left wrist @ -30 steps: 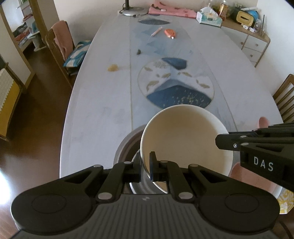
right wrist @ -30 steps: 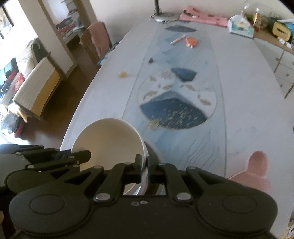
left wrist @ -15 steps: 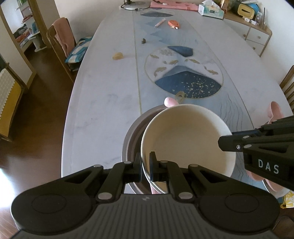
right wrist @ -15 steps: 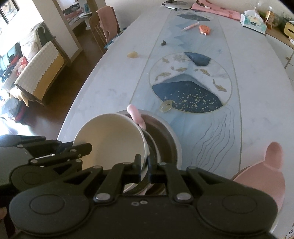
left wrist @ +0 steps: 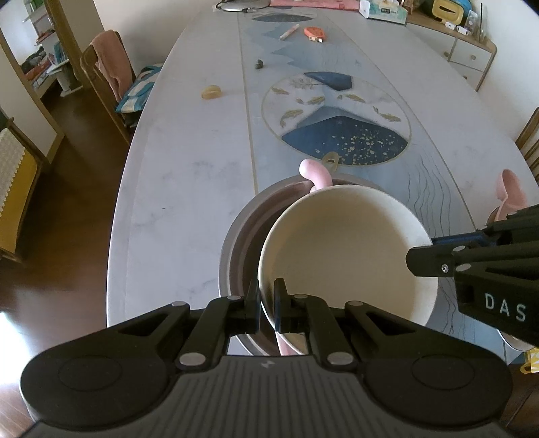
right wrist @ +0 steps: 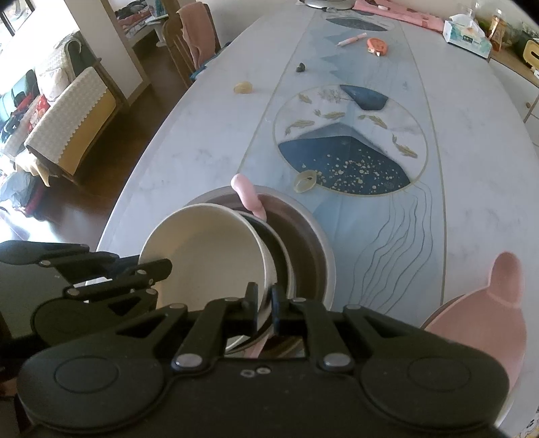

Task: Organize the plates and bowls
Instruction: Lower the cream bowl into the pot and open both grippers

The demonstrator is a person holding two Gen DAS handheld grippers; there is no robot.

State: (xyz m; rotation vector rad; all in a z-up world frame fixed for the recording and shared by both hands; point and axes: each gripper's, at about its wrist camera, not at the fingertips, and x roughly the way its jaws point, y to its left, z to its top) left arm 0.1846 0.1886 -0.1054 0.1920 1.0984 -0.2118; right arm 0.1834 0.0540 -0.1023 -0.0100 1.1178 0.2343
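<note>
A cream bowl [left wrist: 347, 256] [right wrist: 209, 256] hangs tilted over a wide grey-brown dish [left wrist: 235, 242] [right wrist: 313, 242] near the table's front edge. My left gripper [left wrist: 266, 303] is shut on the bowl's near rim. My right gripper [right wrist: 264, 303] is shut on its opposite rim, and its fingers [left wrist: 424, 261] show from the side in the left wrist view. A dark-lined bowl [right wrist: 281, 259] sits inside the grey dish under the cream bowl. A pink handle [left wrist: 315, 173] [right wrist: 247, 195] sticks out past the dish's far rim.
A pink handled dish [right wrist: 488, 320] [left wrist: 510, 195] lies to the right. A yellowish ring [left wrist: 331, 159] lies just beyond the grey dish. Farther off are a tape roll [left wrist: 211, 91], an orange item [left wrist: 313, 32] and a tissue box [left wrist: 384, 11]. A chair [left wrist: 107, 67] stands at the table's left edge.
Both grippers have sunk with the cream bowl toward the grey dish. The pink handle and the dish's far rim have come into view.
</note>
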